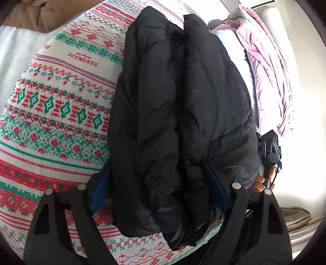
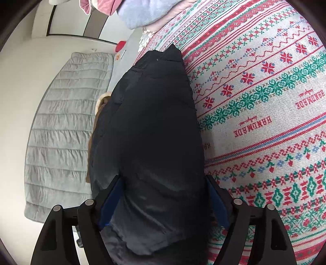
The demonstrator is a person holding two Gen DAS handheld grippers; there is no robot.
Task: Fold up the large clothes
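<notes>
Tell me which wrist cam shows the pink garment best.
Left wrist. The pink garment hangs draped at upper right, visible along most of its length, beyond the black jacket. The right wrist view catches only a pink scrap at the top edge, above the jacket.

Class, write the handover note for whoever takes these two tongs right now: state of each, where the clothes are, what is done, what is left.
Left tongs: shut on a thick bunch of the black puffer jacket.
Right tongs: shut on the same jacket.
Jacket: doubled lengthwise, over the patterned cloth.
Pink jacket is heaped at the far end.
Done: jacket is gathered into a long fold.
Left: lay it down, fold it shorter, release.
</notes>
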